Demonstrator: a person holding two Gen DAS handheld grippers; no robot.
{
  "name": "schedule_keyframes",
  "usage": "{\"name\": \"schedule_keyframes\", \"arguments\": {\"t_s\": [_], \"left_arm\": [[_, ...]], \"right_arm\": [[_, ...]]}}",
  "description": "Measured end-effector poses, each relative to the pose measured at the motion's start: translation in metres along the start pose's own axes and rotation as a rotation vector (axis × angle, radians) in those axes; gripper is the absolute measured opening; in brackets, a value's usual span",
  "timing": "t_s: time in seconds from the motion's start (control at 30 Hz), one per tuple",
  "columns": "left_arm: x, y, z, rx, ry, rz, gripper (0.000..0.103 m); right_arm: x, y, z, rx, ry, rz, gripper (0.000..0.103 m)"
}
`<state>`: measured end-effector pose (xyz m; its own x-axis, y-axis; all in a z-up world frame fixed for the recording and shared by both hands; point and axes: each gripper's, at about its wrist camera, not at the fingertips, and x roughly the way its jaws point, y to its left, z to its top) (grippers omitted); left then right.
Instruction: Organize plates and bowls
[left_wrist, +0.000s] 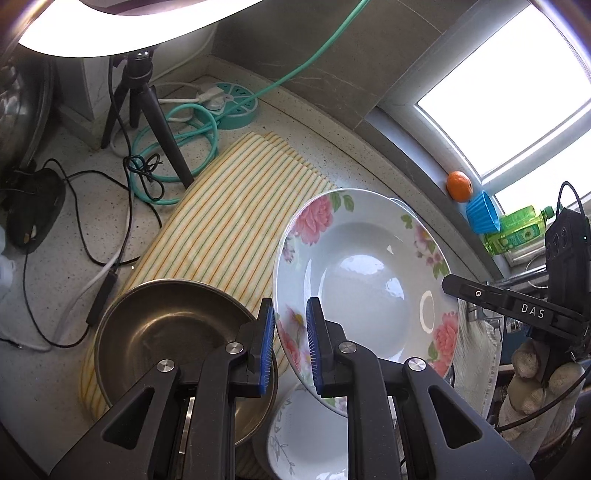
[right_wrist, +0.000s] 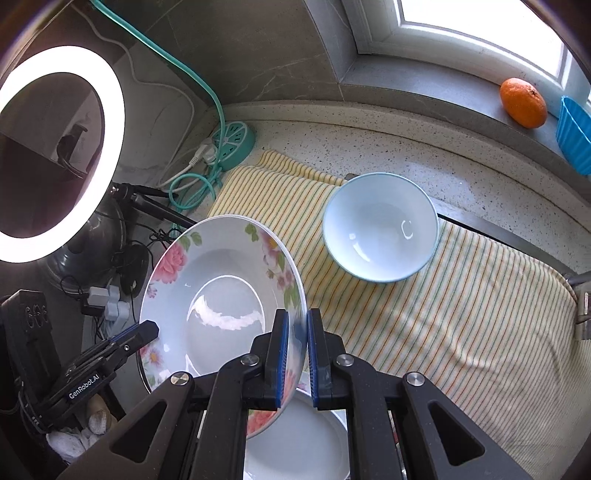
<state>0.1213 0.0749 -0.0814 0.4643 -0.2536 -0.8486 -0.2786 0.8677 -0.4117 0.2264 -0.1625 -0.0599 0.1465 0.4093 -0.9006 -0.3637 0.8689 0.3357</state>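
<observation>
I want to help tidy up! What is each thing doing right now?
flowered plate: lifted, tilted, held at both rims.
left gripper: shut on the plate's rim.
right gripper: shut on the opposite rim.
blue bowl: upright, empty, on the striped cloth.
metal bowl: upright, empty.
orange: on the windowsill.

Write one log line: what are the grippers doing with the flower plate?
floral plate: lifted, tilted | left hand-held gripper: shut on rim | right hand-held gripper: shut on opposite rim

A floral-rimmed plate (left_wrist: 364, 280) is held tilted above the striped cloth (left_wrist: 221, 218), on which a steel bowl (left_wrist: 173, 332) and a pale blue bowl (right_wrist: 380, 227) are set.
</observation>
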Motion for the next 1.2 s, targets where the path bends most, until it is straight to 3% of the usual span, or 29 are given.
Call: {"name": "schedule_keyframes", "arguments": {"t_s": [1.2], "left_arm": [[0.004,-0.02,-0.075,0.233,0.133,-0.06,0.015]], "right_arm": [[-0.019,-0.044,-0.161,0.286,-0.09,-0.002,0.009]]}}
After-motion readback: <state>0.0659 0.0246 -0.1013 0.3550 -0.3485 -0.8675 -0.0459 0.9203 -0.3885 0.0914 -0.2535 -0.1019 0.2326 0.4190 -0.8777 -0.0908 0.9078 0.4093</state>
